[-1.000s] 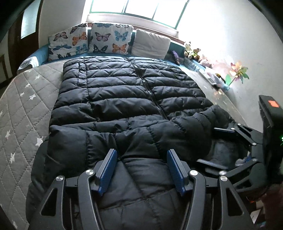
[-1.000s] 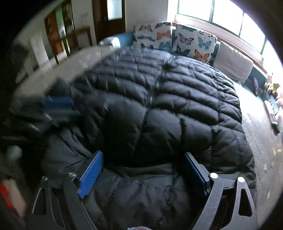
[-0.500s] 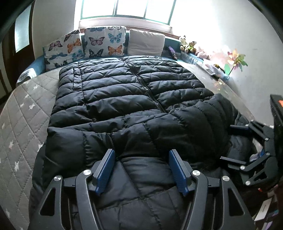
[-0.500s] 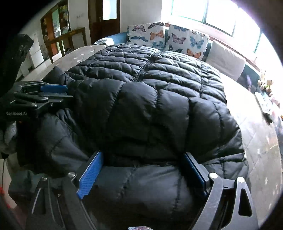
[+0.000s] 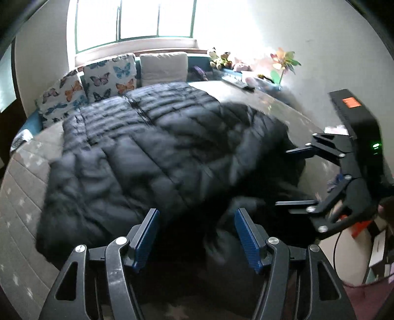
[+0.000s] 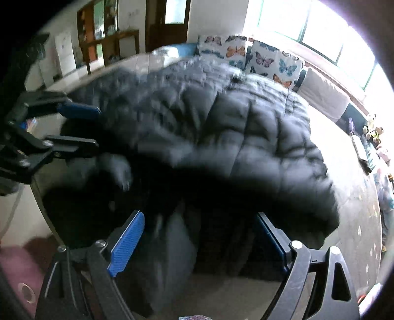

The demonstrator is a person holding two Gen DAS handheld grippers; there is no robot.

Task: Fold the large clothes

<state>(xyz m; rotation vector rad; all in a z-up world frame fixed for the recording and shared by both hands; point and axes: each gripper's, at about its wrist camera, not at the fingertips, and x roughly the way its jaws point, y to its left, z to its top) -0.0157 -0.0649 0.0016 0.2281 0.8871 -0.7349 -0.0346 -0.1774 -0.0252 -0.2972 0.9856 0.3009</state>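
A big black puffer jacket point(image 5: 160, 147) point(image 6: 246, 128) lies spread on the grey star-quilted bed point(image 5: 22, 197) point(image 6: 357, 197), zip up, its near end doubled over on itself. Part of it hangs dark over the bed's near edge. My left gripper point(image 5: 196, 216) point(image 6: 93, 128) hovers open at that near edge, blue pads apart and gripping nothing. My right gripper point(image 6: 199, 219) point(image 5: 283, 177) is open too, to the right of the left one. A hanging fold of jacket sits between its pads point(image 6: 128, 241) without being pressed. Both views are motion-blurred.
Butterfly pillows point(image 5: 108, 78) point(image 6: 266, 59) and a white pillow point(image 5: 163, 66) line the head of the bed under the window. Soft toys point(image 5: 221, 59) and a paper pinwheel point(image 5: 283, 64) sit along the right wall. A wooden door point(image 6: 167, 22) and shelves point(image 6: 98, 37) stand far left.
Both grippers have drawn back from the jacket toward the bed's near edge. More of the bed and room shows, and the left view has rolled. Jaws stay apart.
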